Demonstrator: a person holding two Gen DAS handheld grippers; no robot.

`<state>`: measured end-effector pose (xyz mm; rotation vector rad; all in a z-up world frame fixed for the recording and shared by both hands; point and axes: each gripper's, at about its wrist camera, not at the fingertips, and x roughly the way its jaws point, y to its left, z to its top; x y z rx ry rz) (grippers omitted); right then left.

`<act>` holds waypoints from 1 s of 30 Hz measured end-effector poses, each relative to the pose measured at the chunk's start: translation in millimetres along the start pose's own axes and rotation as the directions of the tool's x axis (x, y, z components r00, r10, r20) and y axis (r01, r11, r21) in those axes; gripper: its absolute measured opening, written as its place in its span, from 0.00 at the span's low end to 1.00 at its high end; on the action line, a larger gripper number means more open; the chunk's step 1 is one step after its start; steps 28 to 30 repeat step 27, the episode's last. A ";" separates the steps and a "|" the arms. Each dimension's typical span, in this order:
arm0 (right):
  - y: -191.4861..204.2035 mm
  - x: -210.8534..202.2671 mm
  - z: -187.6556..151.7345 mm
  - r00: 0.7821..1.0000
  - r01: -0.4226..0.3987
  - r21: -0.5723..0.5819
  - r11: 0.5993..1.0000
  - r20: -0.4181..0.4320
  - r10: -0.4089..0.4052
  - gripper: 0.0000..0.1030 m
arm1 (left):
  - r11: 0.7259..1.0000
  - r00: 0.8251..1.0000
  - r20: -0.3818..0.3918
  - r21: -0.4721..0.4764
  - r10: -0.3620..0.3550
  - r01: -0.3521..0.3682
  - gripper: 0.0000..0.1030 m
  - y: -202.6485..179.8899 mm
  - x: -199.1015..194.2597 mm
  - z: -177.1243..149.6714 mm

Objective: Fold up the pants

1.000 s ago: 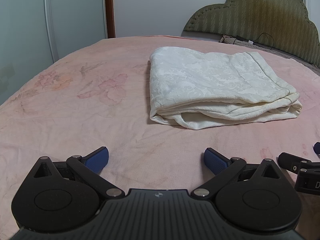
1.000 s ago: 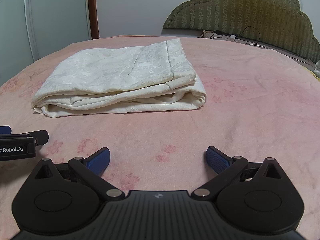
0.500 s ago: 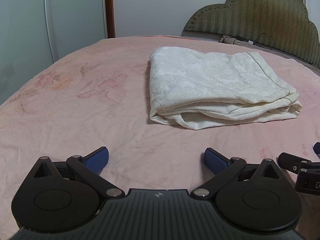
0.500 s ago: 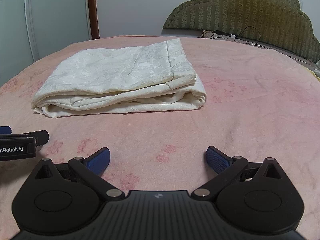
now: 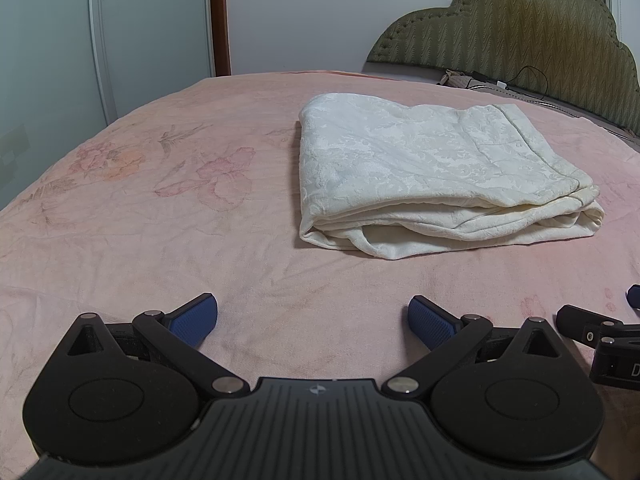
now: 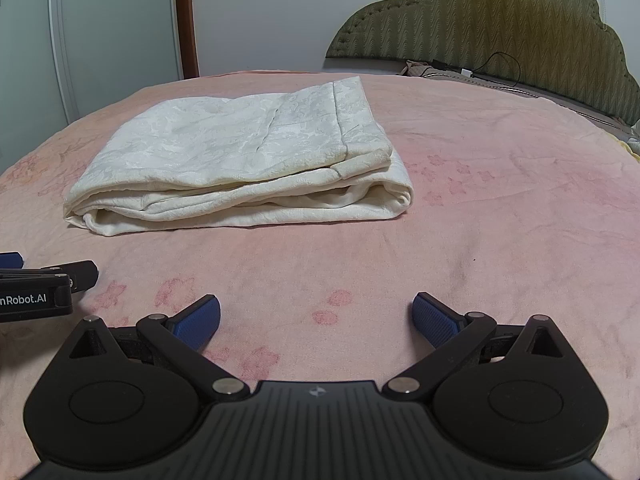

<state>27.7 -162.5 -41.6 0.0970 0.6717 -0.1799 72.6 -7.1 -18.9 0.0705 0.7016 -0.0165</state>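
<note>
Nothing has moved since the earlier frames. Both my left hand-held gripper (image 5: 313, 320) and right hand-held gripper (image 6: 316, 322) rest on the pink bed (image 5: 160, 240), jaws spread wide, holding nothing. One pair of cream pants (image 6: 240, 160) lies folded just ahead, apart from both. I judge folding done; best leave it undisturbed.

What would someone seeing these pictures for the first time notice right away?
The cream pants stand out first, folded into a thick rectangle on the pink floral bedspread, ahead of both grippers. Next come the left gripper and the right gripper, both open and empty, low over the bedspread short of the pants. Behind, an olive scalloped headboard rises at the far right.
</note>
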 end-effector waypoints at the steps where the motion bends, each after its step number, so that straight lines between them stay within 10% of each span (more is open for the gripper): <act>1: 0.0 0.0 0.0 1.000 0.000 0.000 1.000 0.000 0.000 1.00 | 1.000 1.000 0.000 0.000 0.000 0.000 1.00 0.0 0.0 0.0; 30: -0.3 0.1 0.2 1.000 -0.001 0.001 1.000 0.000 0.001 1.00 | 0.998 0.999 0.017 -0.046 -0.034 0.035 1.00 9.1 -3.5 0.0</act>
